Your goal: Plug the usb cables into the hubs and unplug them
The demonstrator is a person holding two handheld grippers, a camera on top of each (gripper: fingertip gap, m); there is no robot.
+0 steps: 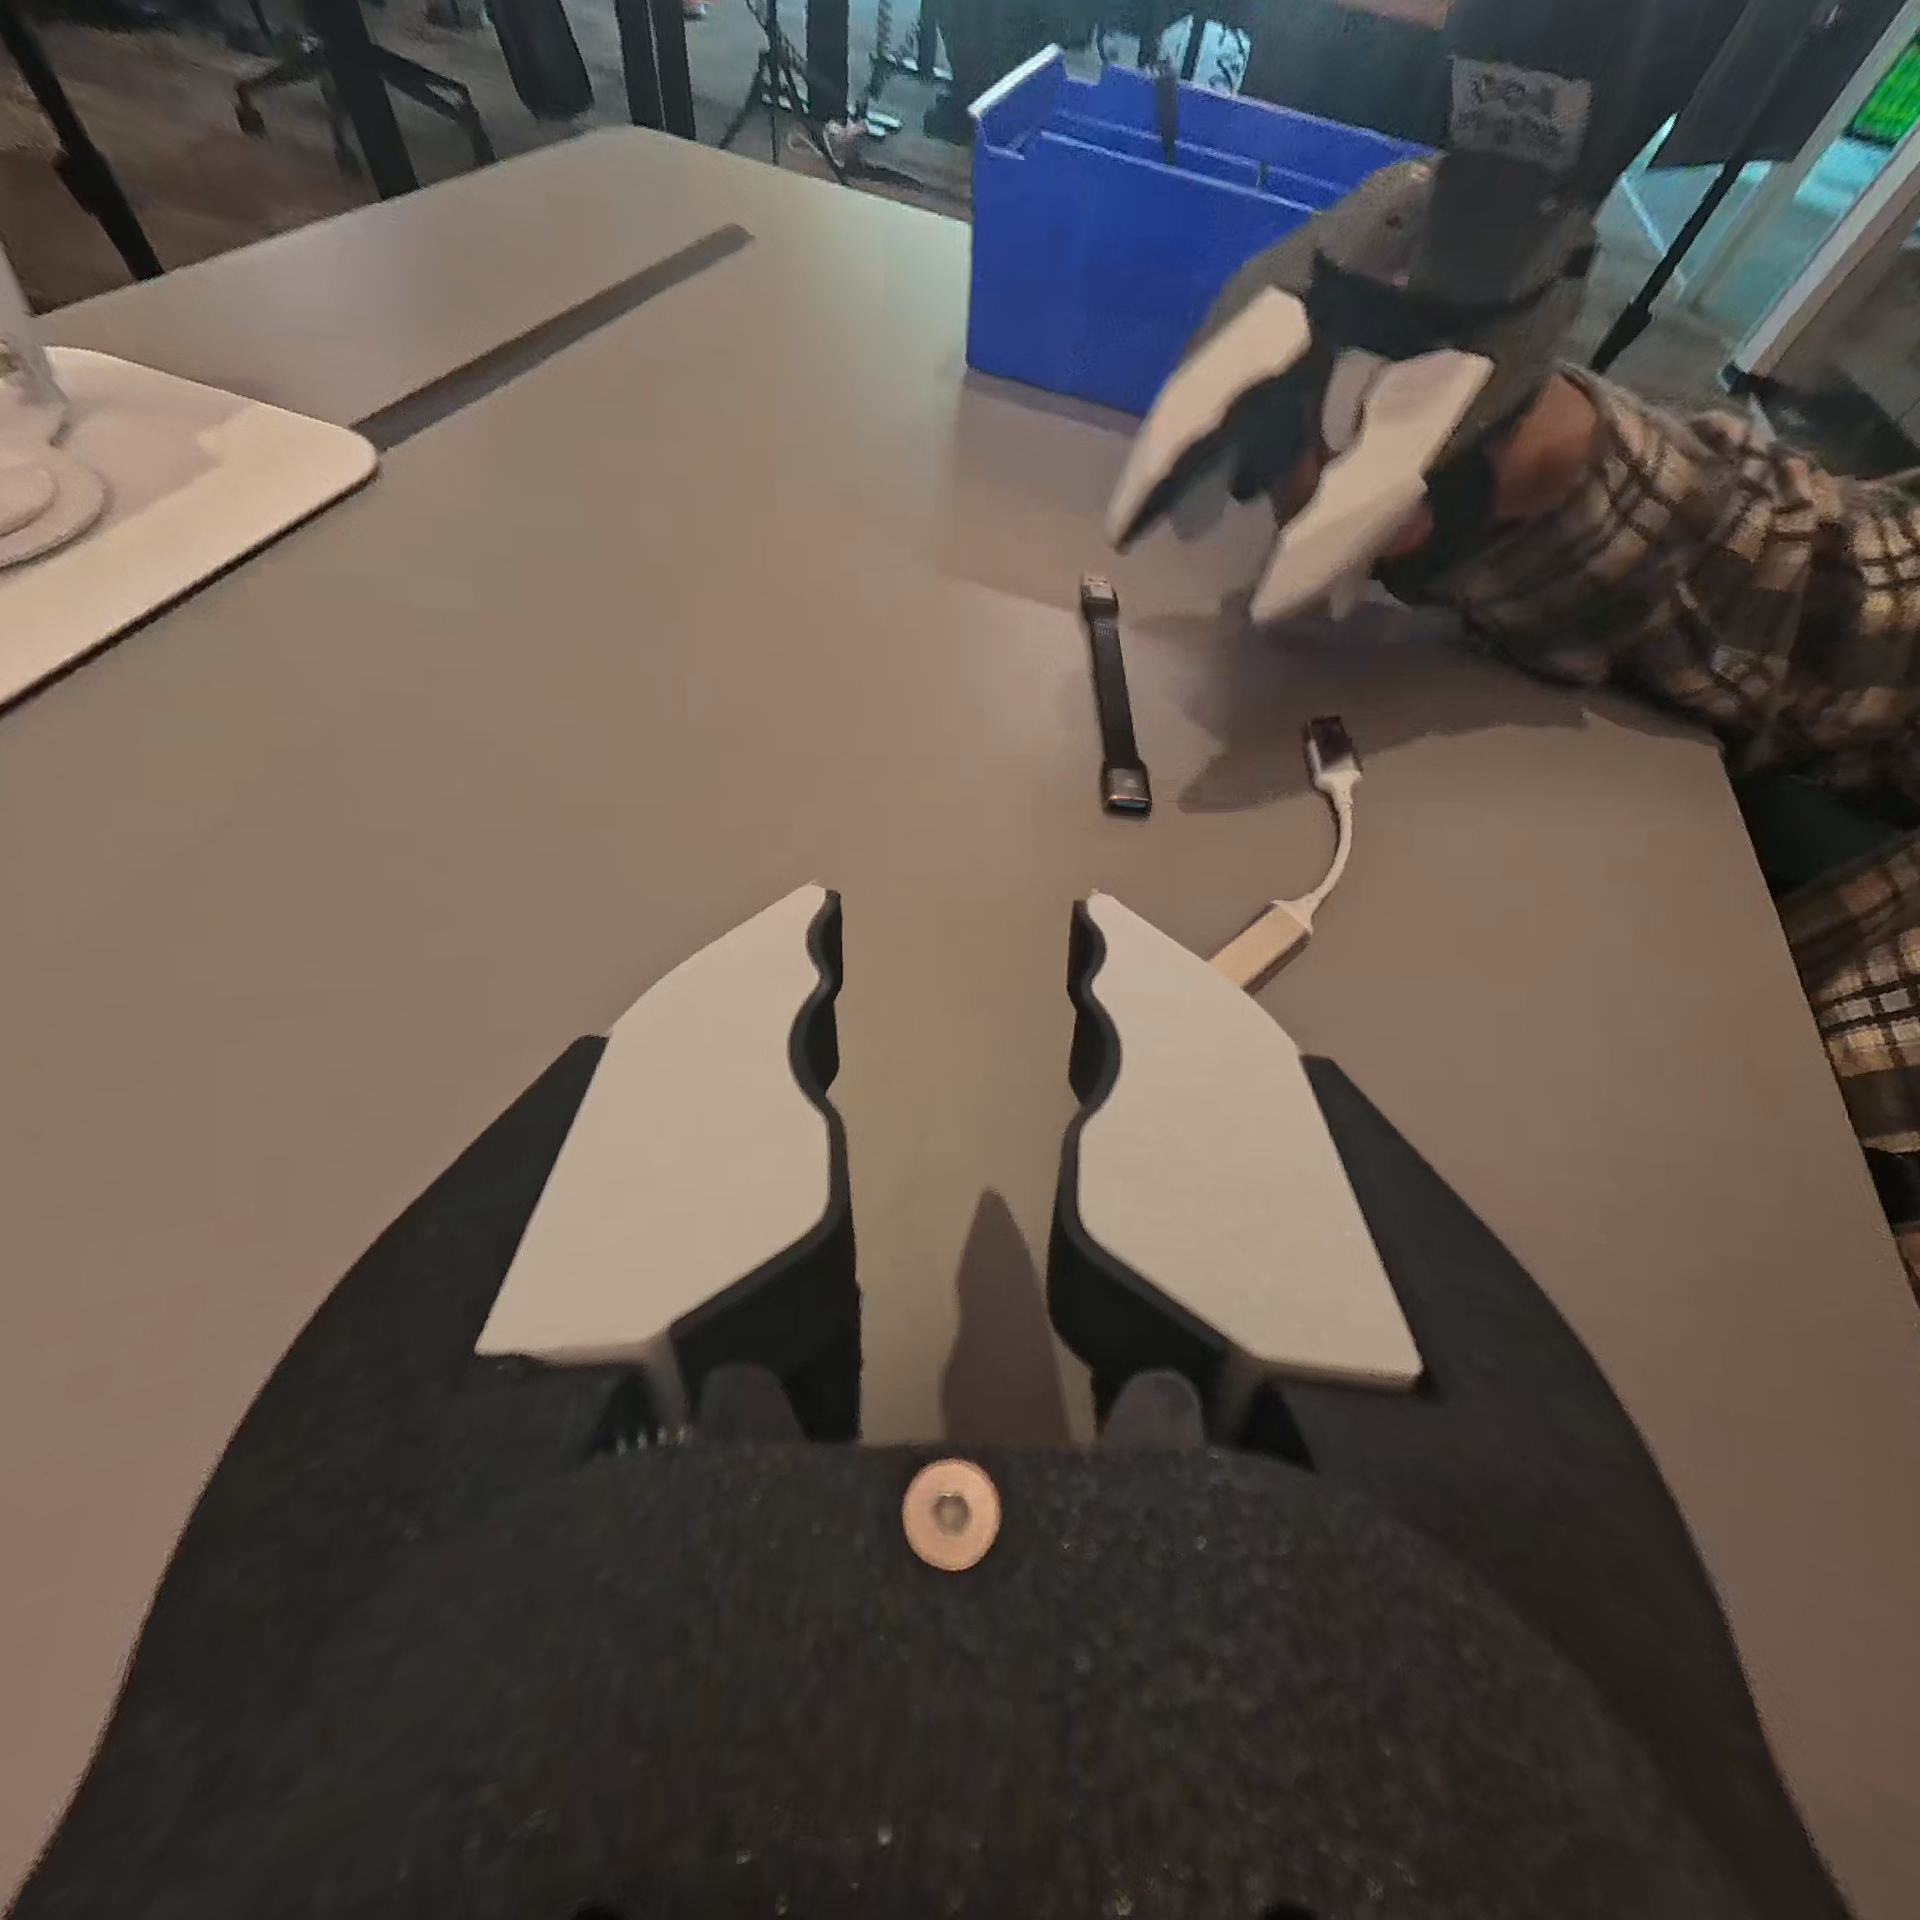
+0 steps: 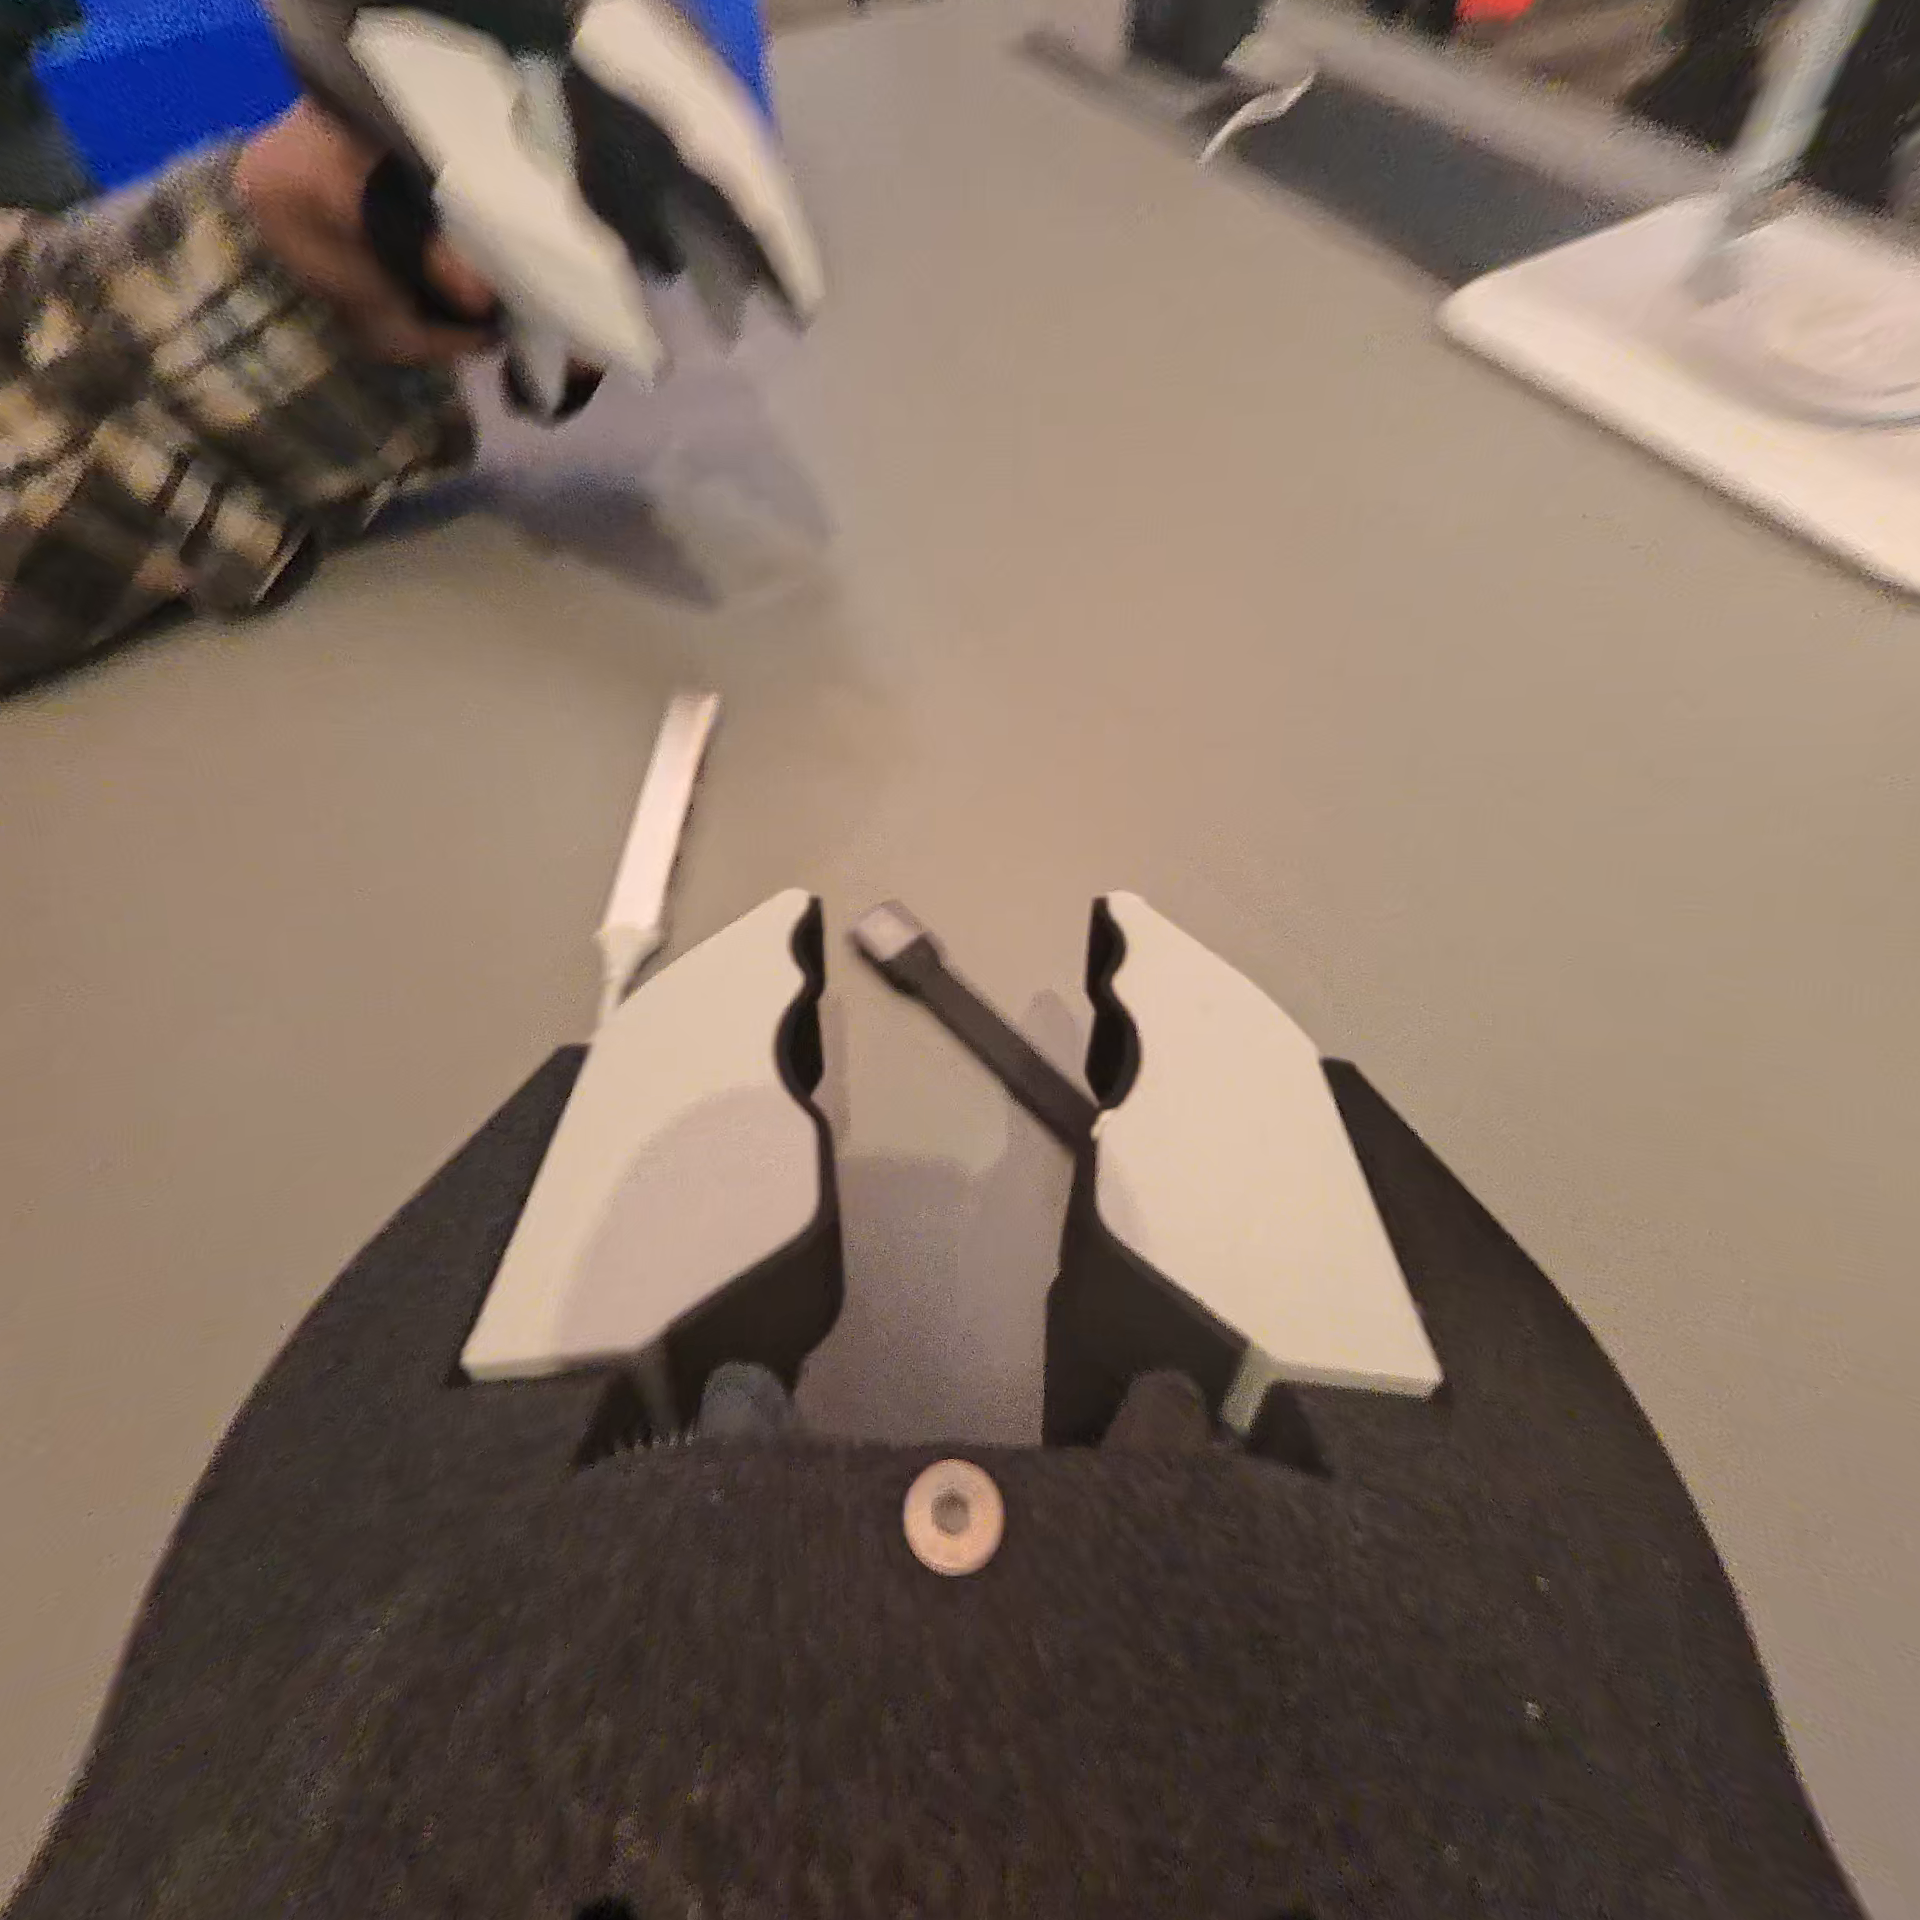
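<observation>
A grey bench (image 1: 520,727) carries both cables. The left hand-held gripper (image 1: 956,914) is spread and empty, with the white adapter cable (image 1: 1340,831) just ahead to its right and the short black USB cable (image 1: 1117,707) farther ahead. The right hand-held gripper (image 2: 956,914), also spread, has the black cable's plug lying between its fingers (image 2: 1195,1091). Closing on the flat strap instead of the plug could let the cable twist or slip, I judge

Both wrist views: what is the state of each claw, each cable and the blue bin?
Left claw: open, empty.
Right claw: open, empty, above the black cable.
Black cable: flat on table, unplugged.
White cable: on table, unplugged.
Blue bin: upright, open top.
</observation>
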